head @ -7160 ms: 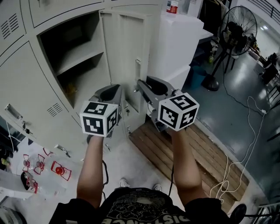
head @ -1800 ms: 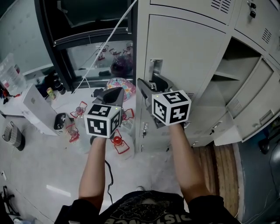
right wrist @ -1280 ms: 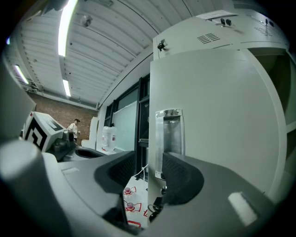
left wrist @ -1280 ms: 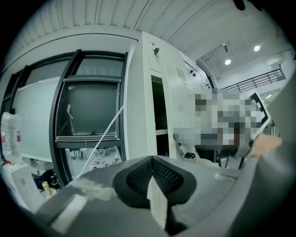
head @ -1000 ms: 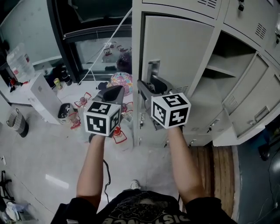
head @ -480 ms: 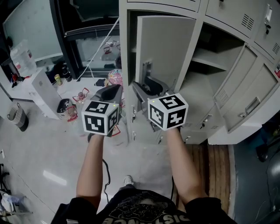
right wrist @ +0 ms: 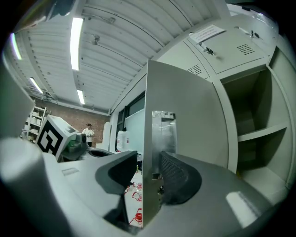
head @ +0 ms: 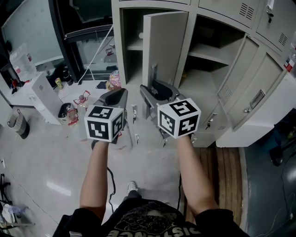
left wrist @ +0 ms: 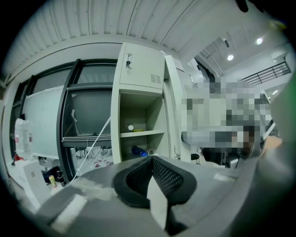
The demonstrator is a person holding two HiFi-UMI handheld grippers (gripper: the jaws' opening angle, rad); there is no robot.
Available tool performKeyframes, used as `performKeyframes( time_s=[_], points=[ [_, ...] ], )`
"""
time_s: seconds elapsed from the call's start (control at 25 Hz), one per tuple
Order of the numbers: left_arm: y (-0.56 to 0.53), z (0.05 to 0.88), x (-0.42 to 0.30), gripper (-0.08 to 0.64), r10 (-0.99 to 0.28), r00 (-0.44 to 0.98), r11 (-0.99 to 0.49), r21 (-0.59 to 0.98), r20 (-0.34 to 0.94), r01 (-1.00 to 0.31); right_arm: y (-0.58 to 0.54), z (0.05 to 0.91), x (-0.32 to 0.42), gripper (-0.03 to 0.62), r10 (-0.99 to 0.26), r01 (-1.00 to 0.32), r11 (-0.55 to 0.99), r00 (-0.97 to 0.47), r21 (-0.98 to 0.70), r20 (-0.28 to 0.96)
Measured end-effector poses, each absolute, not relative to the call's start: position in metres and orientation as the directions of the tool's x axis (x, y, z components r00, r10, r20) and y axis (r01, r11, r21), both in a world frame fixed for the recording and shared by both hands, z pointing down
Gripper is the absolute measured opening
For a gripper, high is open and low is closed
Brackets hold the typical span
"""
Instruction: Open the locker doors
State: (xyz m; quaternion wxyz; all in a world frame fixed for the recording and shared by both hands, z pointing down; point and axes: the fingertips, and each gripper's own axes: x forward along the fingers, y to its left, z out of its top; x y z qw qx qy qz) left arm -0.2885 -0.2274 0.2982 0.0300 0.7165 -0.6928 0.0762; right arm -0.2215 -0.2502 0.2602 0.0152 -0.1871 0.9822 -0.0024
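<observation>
Across the top of the head view runs the locker bank [head: 116,55], and the door I am working [head: 164,46] hangs out from it, nearly edge-on, its shelved compartment bare beside it; I count three doors swung out, this one and two open neighbours [head: 233,76] to its right, with at least two vented upper doors [head: 245,9] shut above; of grippers there are two; the right gripper [head: 150,90] straddles the door's free edge, its jaws have just been closing, yet one pad lies on the door's face while the other stands a sliver clear, so it hooks the edge without clamping it; the left gripper [head: 121,92] is clenched on nothing and hangs beside it over the floor; I judge the step goes best if I sweep the right hand round the hinge in an arc, edge deep between the jaws, gripper level, left kept clear; one latch plate [right wrist: 164,127] sits just above the jaws and could snag.
</observation>
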Motion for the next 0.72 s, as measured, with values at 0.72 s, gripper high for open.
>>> performKeyframes(
  time_s=[0.72],
  points=[
    [-0.265, 0.29, -0.191, 0.003, -0.97, 0.195, -0.209, -0.083, 0.148, -0.974, -0.262, 0.258, -0.123, 0.144, -0.436, -0.436, 0.9, -0.898, -0.005, -0.056]
  ],
)
